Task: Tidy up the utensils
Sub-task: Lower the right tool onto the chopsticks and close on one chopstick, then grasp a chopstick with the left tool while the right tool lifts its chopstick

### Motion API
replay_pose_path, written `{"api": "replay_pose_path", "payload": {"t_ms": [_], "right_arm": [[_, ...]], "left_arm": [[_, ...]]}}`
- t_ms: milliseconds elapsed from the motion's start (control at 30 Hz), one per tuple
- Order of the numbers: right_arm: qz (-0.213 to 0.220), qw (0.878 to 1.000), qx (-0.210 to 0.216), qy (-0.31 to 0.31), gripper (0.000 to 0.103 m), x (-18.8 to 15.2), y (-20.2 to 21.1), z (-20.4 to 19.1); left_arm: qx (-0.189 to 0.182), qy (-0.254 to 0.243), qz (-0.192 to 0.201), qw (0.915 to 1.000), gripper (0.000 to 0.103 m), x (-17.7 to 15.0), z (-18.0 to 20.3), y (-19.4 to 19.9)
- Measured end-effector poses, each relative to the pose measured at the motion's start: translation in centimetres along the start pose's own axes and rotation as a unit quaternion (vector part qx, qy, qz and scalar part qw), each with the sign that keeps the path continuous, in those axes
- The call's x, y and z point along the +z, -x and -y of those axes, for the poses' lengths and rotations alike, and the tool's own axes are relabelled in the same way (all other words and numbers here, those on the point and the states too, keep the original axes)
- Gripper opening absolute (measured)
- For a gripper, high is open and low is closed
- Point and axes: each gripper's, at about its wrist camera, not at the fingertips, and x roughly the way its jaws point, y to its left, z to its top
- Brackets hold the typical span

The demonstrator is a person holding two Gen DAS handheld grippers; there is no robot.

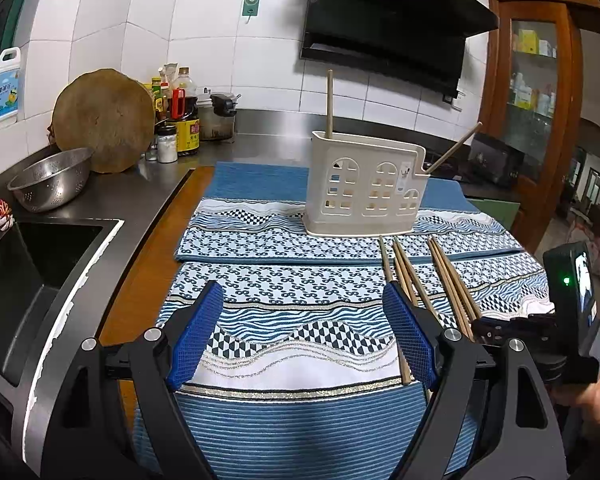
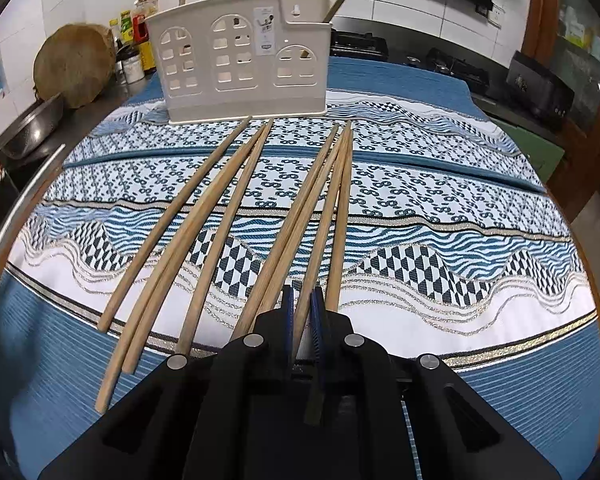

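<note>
A cream utensil holder [image 1: 364, 188] with window cut-outs stands on the blue patterned cloth [image 1: 284, 280]; two wooden chopsticks stick out of it. It also shows in the right wrist view [image 2: 240, 64]. Several wooden chopsticks [image 2: 236, 216] lie on the cloth in front of it, seen too in the left wrist view [image 1: 424, 280]. My right gripper [image 2: 302, 304] is shut on one chopstick [image 2: 320, 224] near its thick end, low over the cloth. My left gripper [image 1: 300, 332] is open and empty, left of the loose chopsticks.
A sink [image 1: 28, 280] lies to the left, with a metal colander [image 1: 52, 184], a round wooden board [image 1: 104, 120] and sauce bottles [image 1: 180, 116] behind it. A black range hood [image 1: 388, 24] hangs on the tiled wall. A wooden cabinet [image 1: 532, 100] stands at right.
</note>
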Motion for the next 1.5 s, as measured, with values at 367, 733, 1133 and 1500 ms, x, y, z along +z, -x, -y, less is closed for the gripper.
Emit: {"api": "replay_pose_path", "payload": {"t_ms": [367,733,1133,1500], "right_arm": [[0.012,0.999,0.032,-0.013,0.008,-0.8,1.0,1.3],[0.071,0.996,0.053,-0.033,0.007,-0.8,5.6,4.1],[0.132,0.987,0.08,-0.037,0.007,0.6,9.4,7.7],[0.151,0.983,0.096,-0.032,0.007,1.4,10.4,8.7]], "left_arm": [[-0.03,-0.001,-0.036,0.9989,0.081,-1.1,0.7,-1.5],[-0.094,-0.001,-0.118,0.9886,0.049,-3.2,4.0,-5.0],[-0.104,-0.007,-0.189,0.9764,0.019,-4.3,7.6,-9.9],[-0.078,-0.02,-0.193,0.9779,0.007,-4.2,8.7,-11.1]]}}
